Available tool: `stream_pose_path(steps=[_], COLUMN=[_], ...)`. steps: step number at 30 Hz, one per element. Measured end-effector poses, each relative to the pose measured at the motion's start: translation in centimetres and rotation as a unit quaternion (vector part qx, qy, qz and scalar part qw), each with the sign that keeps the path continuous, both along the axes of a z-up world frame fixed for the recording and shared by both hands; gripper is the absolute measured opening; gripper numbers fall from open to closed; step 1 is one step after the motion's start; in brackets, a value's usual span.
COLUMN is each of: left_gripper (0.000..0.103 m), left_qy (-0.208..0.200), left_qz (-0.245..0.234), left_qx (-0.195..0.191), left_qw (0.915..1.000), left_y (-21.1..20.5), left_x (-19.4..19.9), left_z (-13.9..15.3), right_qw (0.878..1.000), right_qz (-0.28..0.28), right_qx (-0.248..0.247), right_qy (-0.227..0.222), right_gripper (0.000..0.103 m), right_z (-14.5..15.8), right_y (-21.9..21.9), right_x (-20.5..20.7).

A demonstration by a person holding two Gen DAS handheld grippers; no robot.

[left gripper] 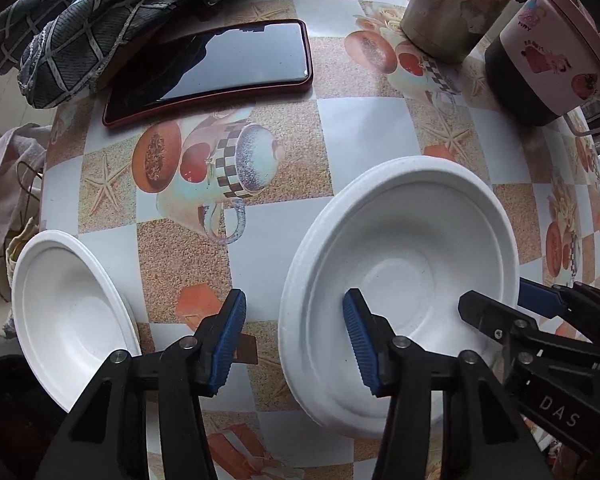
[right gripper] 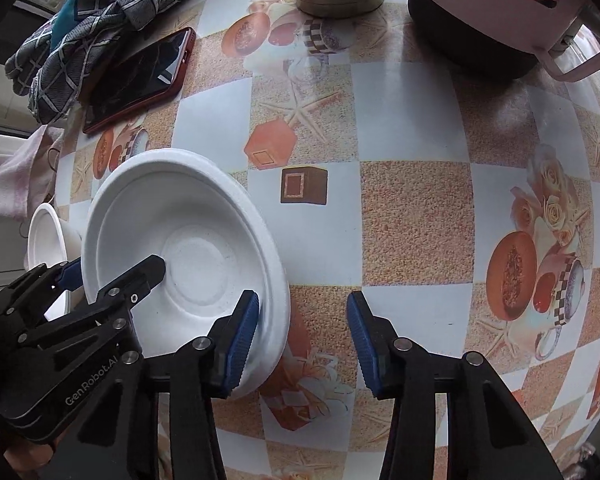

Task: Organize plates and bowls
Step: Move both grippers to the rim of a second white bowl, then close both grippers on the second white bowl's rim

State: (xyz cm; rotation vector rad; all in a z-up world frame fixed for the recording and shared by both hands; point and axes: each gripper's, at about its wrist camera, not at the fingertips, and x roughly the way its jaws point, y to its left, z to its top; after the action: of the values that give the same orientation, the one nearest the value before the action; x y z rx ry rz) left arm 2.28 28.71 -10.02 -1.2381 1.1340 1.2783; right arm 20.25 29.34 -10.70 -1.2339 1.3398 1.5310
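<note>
In the left wrist view we note a small white foam bowl (left gripper: 70,316) at lower left on the patterned surface (left gripper: 352,128). The left tool (left gripper: 294,340), fingers apart, straddles the near rim of the large white foam bowl (left gripper: 404,264); the right tool (right gripper: 304,340) likewise.

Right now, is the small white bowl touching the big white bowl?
Apart. The left wrist view shows it plainly: a wide strip of patterned tablecloth lies between the small bowl and the big bowl.
</note>
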Motion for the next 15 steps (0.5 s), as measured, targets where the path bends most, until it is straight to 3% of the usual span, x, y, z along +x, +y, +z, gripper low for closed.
stream_pose_path(steps=[1,3,8,15], left_gripper=[0.034,0.034,0.033,0.033], left_qy=[-0.010,-0.012,-0.009,-0.023], left_qz=[-0.001,-0.006,-0.038,-0.039], left_qx=[-0.004,0.001,-0.003,-0.022], left_qw=[0.9999,0.9999,0.9992,0.9987], left_y=[-0.1,-0.6,-3.0,-9.3], left_x=[0.2,0.7,2.7,3.7], left_z=[-0.2,-0.2,-0.1,-0.1], right_qw=[1.000,1.000,0.999,0.997], right_qz=[-0.001,0.001,0.028,0.061], right_qx=[-0.006,-0.011,-0.027,-0.046], right_qy=[0.011,0.012,-0.003,-0.011], right_gripper=[0.035,0.025,0.024,0.024], right_z=[-0.1,-0.2,-0.6,-1.0], right_y=[0.0,-0.4,-2.7,-7.8], right_x=[0.0,-0.1,-1.0,-1.0])
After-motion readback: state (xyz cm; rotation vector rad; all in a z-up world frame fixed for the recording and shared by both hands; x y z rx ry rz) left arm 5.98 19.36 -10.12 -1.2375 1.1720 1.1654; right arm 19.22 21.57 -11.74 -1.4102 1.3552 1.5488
